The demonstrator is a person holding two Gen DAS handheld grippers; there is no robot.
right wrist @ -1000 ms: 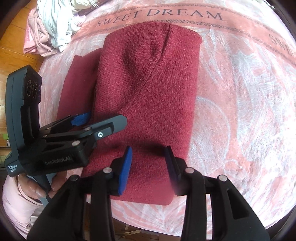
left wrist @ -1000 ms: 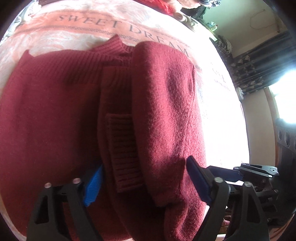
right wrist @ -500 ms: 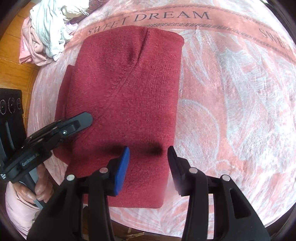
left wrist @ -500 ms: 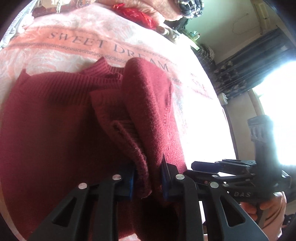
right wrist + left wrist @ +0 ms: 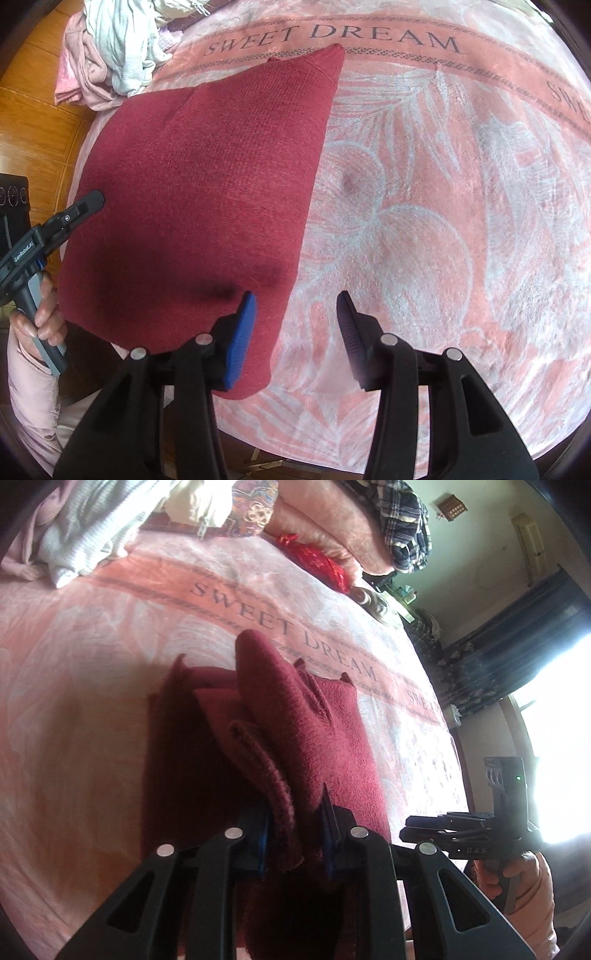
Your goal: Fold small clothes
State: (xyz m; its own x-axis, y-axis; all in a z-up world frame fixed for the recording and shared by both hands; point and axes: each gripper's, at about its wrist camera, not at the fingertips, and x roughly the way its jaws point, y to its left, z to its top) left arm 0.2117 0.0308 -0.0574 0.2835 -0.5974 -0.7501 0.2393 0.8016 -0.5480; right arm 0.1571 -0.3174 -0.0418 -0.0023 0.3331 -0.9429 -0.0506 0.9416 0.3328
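Note:
A maroon knit sweater [image 5: 314, 731], folded lengthwise, lies on the pink "SWEET DREAM" blanket [image 5: 92, 664]. My left gripper [image 5: 295, 812] is shut on the sweater's near edge, with layered folds bunched between the blue pads and raised off the blanket. In the right wrist view the sweater [image 5: 207, 177] slopes up toward the left gripper's finger [image 5: 88, 201], which a hand holds at the left edge. My right gripper [image 5: 297, 299] hovers over the sweater's near right corner. Its jaws are opening and grip nothing. The left pad is above the cloth, the right pad above bare blanket [image 5: 424, 221].
A heap of pale clothes [image 5: 114, 48] lies at the blanket's far left corner, beside a wooden floor [image 5: 37, 92]. Pillows and a plaid cloth [image 5: 388, 524] are stacked at the back, with a red item [image 5: 317, 561] below them. A bright window is on the right.
My left gripper closed on the sweater's near edge, then pulled back and up, lifting the folded layers. The right gripper stayed in place and its jaws spread wider.

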